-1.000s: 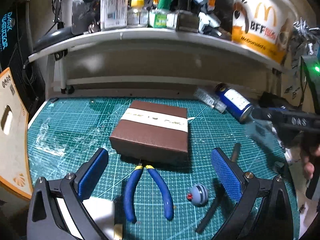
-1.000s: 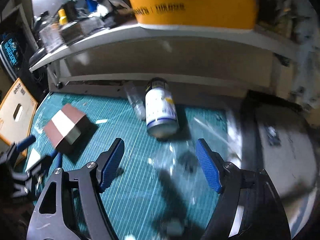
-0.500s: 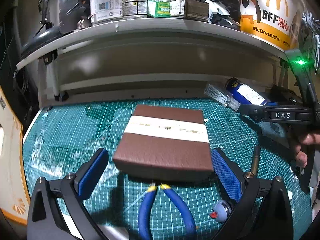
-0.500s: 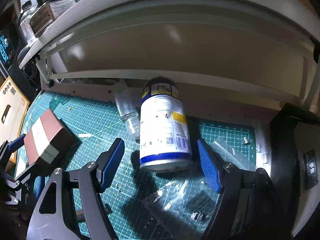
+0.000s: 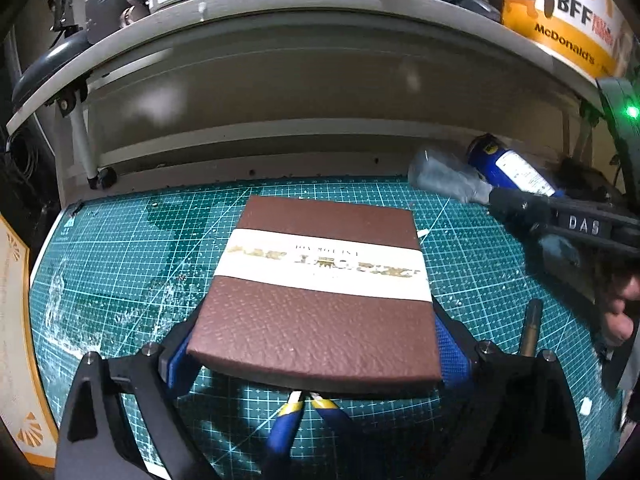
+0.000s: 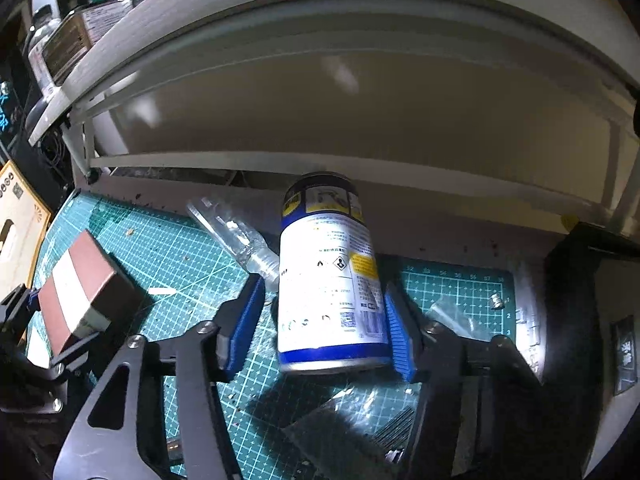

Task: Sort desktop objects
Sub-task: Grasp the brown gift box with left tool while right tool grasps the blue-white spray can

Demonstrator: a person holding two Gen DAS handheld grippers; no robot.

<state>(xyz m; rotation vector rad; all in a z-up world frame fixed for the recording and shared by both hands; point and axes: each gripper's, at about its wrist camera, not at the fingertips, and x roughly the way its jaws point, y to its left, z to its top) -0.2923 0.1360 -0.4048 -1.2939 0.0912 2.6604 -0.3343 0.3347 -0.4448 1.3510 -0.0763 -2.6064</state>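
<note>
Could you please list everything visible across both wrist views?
Box: one, brown with cream band, mat centre, between left pads.
Spray can: one, white and blue, lying at mat's rear, between right pads.
Clear bottle: one, transparent, lying left of can.
Pliers: one, blue-handled, under box's near edge.
Cutting mat: one, green.
McDonald's bucket: one, yellow-white, on shelf.
Left gripper: black, blue pads, around box.
Right gripper: black, blue pads, around can.

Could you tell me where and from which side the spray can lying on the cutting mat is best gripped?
Grip the spray can across its round body near the base, coming along the mat from its base end. It lies on its side, base toward the right gripper, whose fingers already straddle it.
</note>
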